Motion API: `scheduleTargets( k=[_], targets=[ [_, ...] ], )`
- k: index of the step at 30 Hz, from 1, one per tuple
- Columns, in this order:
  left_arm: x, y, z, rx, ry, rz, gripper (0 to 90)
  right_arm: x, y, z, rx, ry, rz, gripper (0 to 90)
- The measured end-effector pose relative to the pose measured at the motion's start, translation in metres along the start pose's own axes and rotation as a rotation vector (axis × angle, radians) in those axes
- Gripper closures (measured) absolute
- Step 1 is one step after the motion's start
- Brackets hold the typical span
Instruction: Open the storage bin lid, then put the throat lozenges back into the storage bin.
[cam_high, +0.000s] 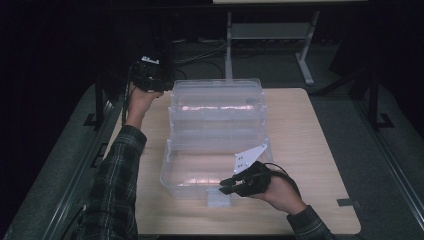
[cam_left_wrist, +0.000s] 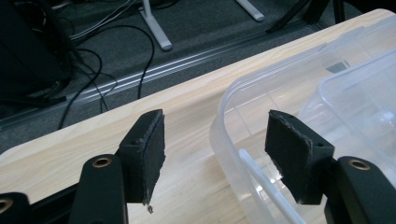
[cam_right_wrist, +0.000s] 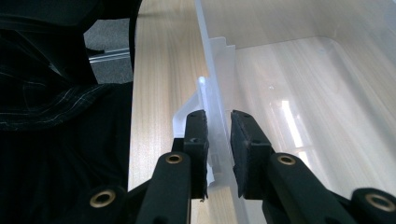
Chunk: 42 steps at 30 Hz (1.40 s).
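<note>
A clear plastic storage box (cam_high: 215, 125) with stepped tiers stands open in the middle of the wooden table (cam_high: 315, 150). My left gripper (cam_high: 162, 87) hovers at the box's far left corner. In the left gripper view its jaws (cam_left_wrist: 215, 135) stand open, with the box's rounded corner rim (cam_left_wrist: 224, 126) between and below them, untouched. At the near side, my right gripper (cam_high: 224, 186) is shut on the box's front wall (cam_right_wrist: 217, 70). One pad sits outside and one inside, beside the white latch tab (cam_right_wrist: 187, 114).
Beyond the far table edge lie black cables (cam_left_wrist: 93, 70) and the white legs of another desk (cam_high: 305, 60) on a grey floor. A sleeve in dark plaid (cam_high: 117, 185) lies along the table's left side. Bare wood shows right of the box.
</note>
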<state>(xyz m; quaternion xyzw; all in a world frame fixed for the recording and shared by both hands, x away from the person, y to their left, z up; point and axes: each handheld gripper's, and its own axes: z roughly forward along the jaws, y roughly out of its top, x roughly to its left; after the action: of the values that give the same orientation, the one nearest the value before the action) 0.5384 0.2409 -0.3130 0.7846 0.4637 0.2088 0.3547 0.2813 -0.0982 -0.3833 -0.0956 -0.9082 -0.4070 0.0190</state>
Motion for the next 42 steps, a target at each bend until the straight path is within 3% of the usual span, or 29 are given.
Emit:
scheduleTargets(
  k=[6, 17, 22, 25, 32, 42],
  targets=[
    [-0.001, 0.0, -0.016, 0.034, 0.006, 0.014, 30.9, -0.001, 0.0, 0.0, -0.001, 0.001, -0.003, 76.8],
    [0.004, -0.007, -0.044, 0.04, 0.011, 0.012, 26.6, 0.0, 0.0, 0.0, -0.004, 0.0, 0.0, 76.8],
    [0.006, -0.018, -0.049, 0.075, 0.012, 0.007, 25.0, 0.0, 0.0, 0.0, -0.006, 0.003, 0.0, 76.8],
    [0.007, -0.026, -0.053, 0.061, 0.012, -0.009, 24.3, 0.0, 0.0, 0.0, -0.006, 0.003, 0.0, 76.8],
    [0.011, -0.045, -0.064, 0.095, 0.014, -0.012, 23.7, 0.0, 0.0, 0.0, -0.002, 0.0, -0.005, 76.8],
    [0.013, -0.068, -0.077, 0.126, -0.013, -0.01, 17.0, 0.0, 0.0, 0.0, -0.002, -0.001, -0.005, 76.8]
  ],
)
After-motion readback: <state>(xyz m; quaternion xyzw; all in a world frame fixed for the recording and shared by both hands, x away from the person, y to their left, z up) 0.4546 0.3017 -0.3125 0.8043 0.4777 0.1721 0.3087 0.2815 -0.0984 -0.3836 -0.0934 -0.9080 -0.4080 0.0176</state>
